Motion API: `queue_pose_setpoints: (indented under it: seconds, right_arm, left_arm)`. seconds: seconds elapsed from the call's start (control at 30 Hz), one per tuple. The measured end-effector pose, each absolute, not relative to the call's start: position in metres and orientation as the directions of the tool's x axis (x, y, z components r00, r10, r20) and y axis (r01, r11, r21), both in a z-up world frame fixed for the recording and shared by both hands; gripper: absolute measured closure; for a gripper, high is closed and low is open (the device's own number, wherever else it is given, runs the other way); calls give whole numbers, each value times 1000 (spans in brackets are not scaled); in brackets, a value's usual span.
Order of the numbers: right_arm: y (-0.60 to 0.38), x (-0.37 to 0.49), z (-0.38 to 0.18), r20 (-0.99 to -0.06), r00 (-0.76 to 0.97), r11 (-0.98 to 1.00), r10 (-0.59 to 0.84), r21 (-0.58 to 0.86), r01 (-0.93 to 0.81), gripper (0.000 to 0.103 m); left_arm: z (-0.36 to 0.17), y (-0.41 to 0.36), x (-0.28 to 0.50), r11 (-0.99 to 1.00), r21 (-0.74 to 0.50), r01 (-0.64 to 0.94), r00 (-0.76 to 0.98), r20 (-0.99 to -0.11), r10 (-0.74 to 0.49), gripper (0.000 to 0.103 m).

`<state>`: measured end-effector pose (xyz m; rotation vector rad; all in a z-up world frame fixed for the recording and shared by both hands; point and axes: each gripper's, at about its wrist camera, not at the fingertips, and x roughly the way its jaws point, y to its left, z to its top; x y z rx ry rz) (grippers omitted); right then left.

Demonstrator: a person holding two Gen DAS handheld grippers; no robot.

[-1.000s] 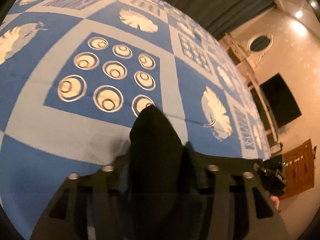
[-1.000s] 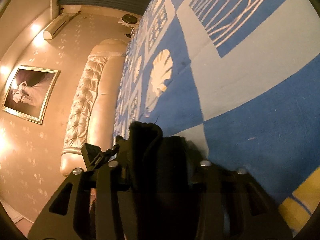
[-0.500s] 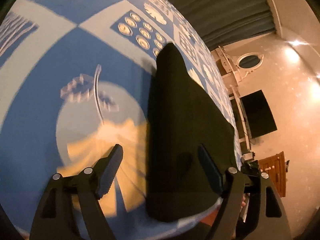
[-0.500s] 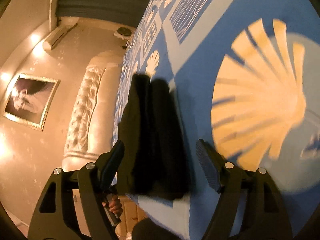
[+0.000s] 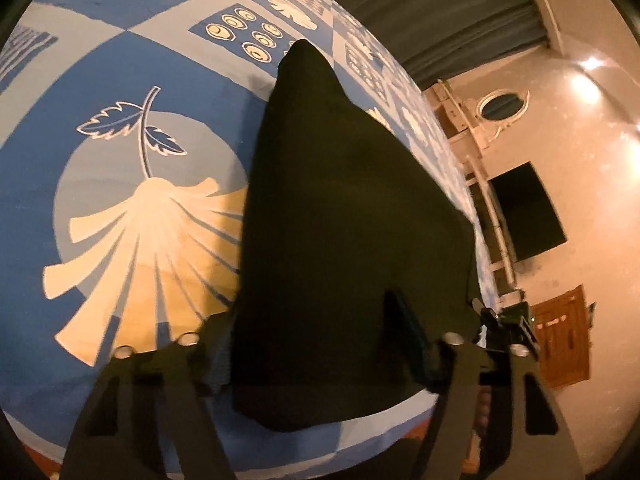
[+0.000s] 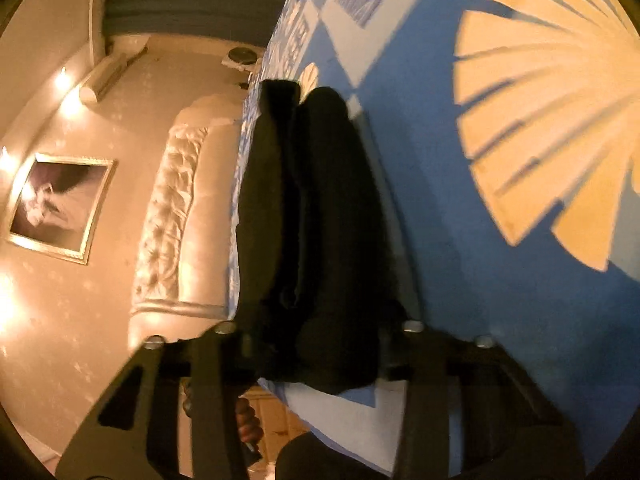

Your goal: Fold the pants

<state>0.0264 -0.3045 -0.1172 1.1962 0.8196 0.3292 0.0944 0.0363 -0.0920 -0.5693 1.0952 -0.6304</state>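
Note:
The black pants lie folded in a long dark strip on the blue patterned bedspread. In the left wrist view my left gripper stands open with its near end between the fingers; the right finger rests over the cloth. In the right wrist view the pants show as two rolled layers side by side. My right gripper is open around their near end. Whether the fingers touch the cloth is not clear.
The bedspread carries a large cream shell print. A tufted headboard and framed picture stand beyond the bed. A dark screen and wooden cabinet stand by the other wall.
A second ago both grippers were shut on the pants. They have since opened, pulled back, and now close in around the near end of the folded strip.

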Motion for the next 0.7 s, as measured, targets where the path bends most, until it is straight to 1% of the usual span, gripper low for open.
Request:
queue_pose_setpoints:
  seconds: [0.03,0.13,0.23,0.33,0.7]
  right_arm:
    - [-304,25,-116,-387,678,365,625,913,184,69]
    - [-304,25,-114,-379,682,354,625,917,185,70]
    - [-307,22,-112,-364,692,338,624,923,182,71]
    - [-307,18,-109,-349,700,330,623,929,169,72]
    - [-308,12,-107,-343,700,322,627,932,169,72]
  left_arm:
    - [-92,36,95,689,-699,189,316,-621,-717,51]
    - [-91,39,96,679,-709,192,303,-615,-728,63]
    - [-86,36,96,697,-687,206,308,-631,-712,67]
    - [-82,32,95,707,-676,208,316,-638,-703,70]
    - [-79,29,89,717,-662,219,318,-647,-693,72]
